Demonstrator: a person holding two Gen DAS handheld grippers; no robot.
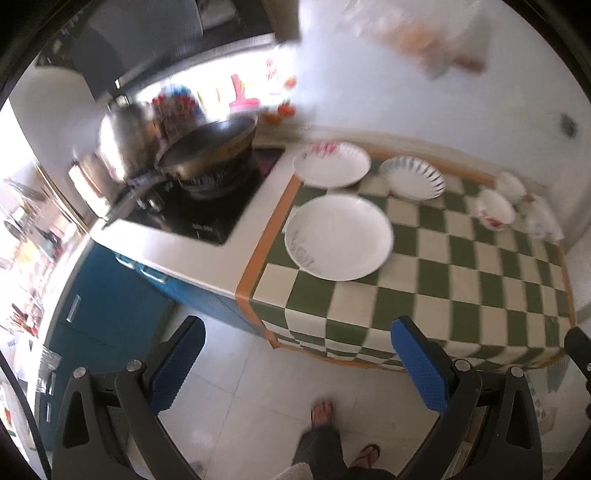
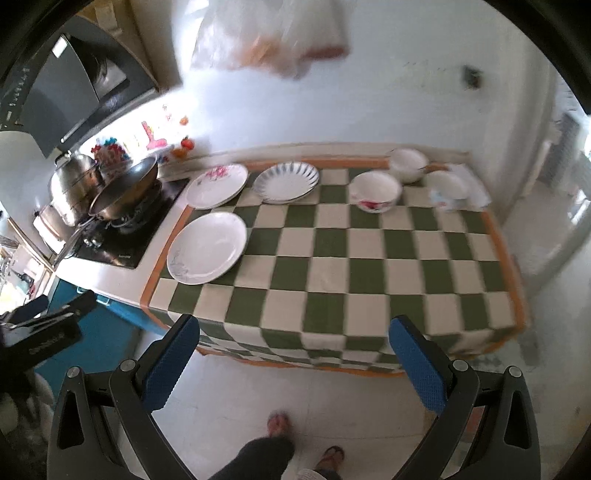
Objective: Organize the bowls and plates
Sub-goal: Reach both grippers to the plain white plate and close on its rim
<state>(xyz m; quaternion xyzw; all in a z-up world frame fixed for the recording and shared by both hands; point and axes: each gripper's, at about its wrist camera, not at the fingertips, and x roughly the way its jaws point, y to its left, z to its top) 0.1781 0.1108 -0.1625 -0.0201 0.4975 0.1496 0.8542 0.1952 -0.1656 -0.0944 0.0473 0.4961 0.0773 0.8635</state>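
On a green and cream checked cloth (image 2: 332, 269) (image 1: 443, 280) lie three plates: a large white plate (image 2: 207, 252) (image 1: 339, 236) at the near left, a plate with pink flowers (image 2: 217, 184) (image 1: 331, 164) behind it, and a plate with blue rays (image 2: 286, 181) (image 1: 413, 177). Further right stand a bowl with a red flower (image 2: 376, 191) (image 1: 495, 209) and a white bowl (image 2: 408, 164) (image 1: 510, 186), with a third bowl (image 2: 448, 189) at the far right. My left gripper (image 1: 297, 363) and right gripper (image 2: 293, 363) both hang open over the floor, short of the counter's front edge, empty.
A black hob (image 2: 125, 229) (image 1: 207, 199) with a dark wok (image 2: 125, 192) (image 1: 210, 144) and a steel pot (image 2: 72, 184) sits left of the cloth. Blue cabinets (image 1: 107, 306) stand below. A plastic bag (image 2: 273, 33) hangs on the white wall. The person's feet (image 2: 280, 424) are on the tiled floor.
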